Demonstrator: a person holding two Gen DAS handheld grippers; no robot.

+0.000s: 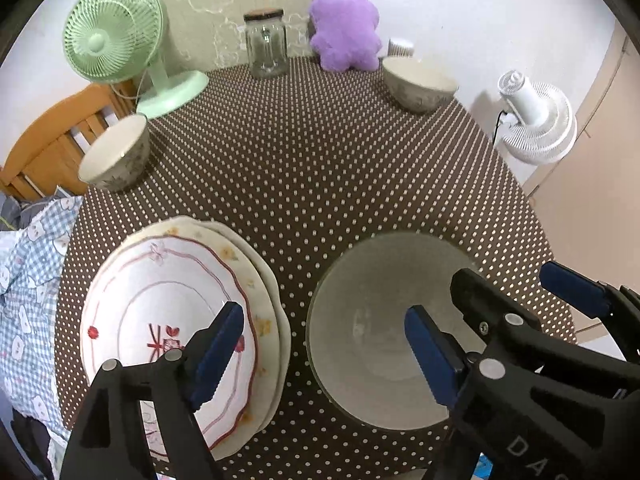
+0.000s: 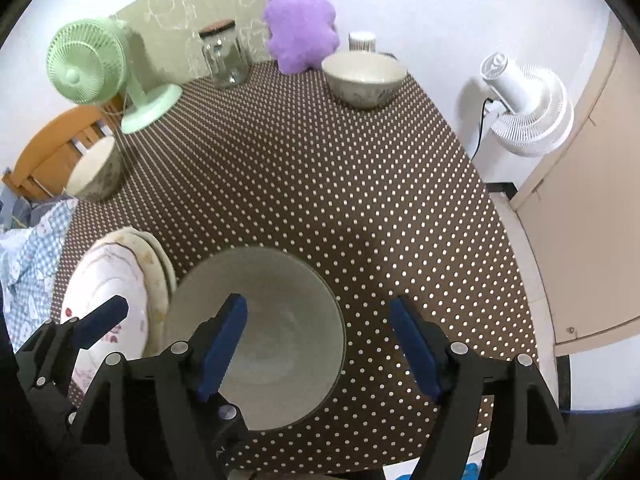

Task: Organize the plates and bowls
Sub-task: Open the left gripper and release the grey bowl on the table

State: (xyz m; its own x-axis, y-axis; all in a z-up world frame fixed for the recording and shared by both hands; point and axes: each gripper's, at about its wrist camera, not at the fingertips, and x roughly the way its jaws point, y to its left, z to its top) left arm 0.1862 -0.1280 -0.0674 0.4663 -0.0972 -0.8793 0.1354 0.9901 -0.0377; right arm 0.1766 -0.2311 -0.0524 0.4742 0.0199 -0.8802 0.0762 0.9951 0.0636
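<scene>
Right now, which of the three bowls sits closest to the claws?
The large plain bowl at the table's near edge, right beside the stack of plates. The other two are smaller patterned bowls: one by the green fan, one by the purple plush toy.

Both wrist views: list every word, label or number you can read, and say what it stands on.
"DA": embossed letters on the black body of the right hand-held gripper, low in the left wrist view; the rest is cut off.
Red mark in the middle of the top plate: partly hidden, unreadable.
Nothing else carries readable text.
</scene>
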